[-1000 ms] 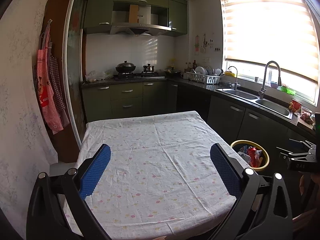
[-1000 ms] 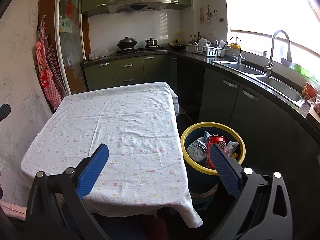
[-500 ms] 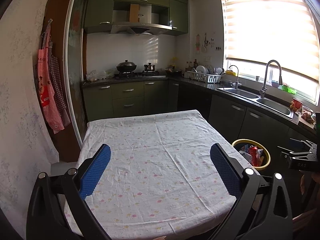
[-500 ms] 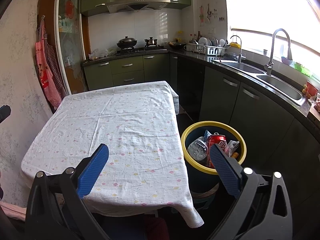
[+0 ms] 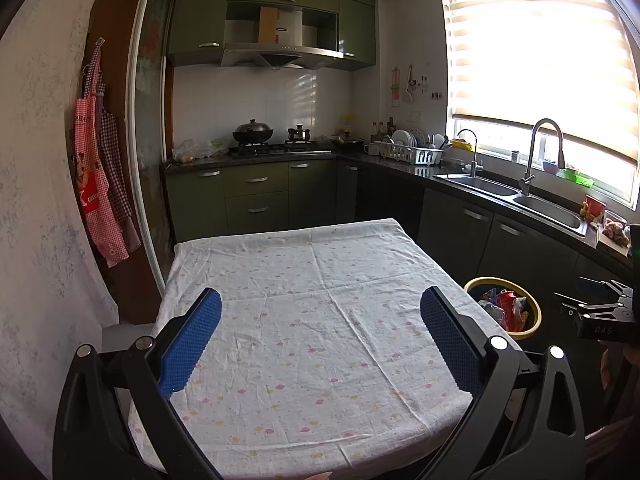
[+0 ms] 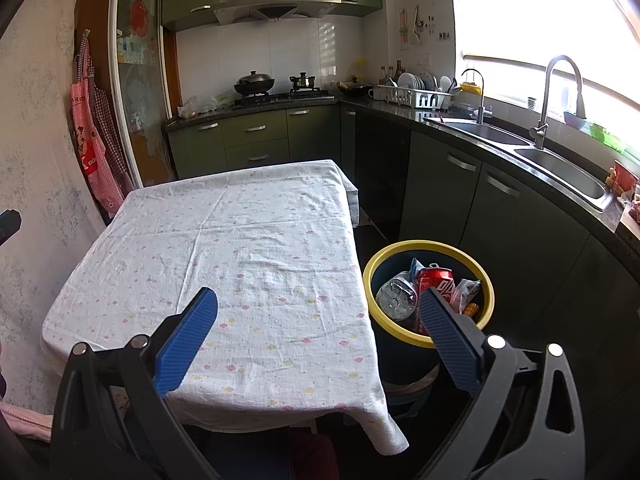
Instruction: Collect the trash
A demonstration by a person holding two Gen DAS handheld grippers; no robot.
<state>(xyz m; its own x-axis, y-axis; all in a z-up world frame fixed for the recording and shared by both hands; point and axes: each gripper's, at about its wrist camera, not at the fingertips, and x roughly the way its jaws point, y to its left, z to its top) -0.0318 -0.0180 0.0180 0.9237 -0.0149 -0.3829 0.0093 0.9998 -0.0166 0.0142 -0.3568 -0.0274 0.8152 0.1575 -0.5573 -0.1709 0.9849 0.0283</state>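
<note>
Kitchen table: tablecloth bare, no trash on it.
Trash: red can, bottle and wrappers in yellow-rimmed bin beside table.
My left gripper: spread, empty.
My right gripper: spread, empty.
Risk: a low sweep likely snags the cloth.

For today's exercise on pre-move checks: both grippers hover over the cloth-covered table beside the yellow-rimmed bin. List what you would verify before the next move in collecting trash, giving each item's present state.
1. Left gripper open and holding nothing: ok.
2. Right gripper open and holding nothing: ok.
3. Trash left on the tablecloth: none visible in either view: ok.
4. Bin upright beside the table, mouth unobstructed: ok.
5. Trash inside the bin, including the red can and the crushed bottle: ok.
6. Trash on the floor around the table: cannot tell, mostly hidden by the cloth and grippers.
</note>
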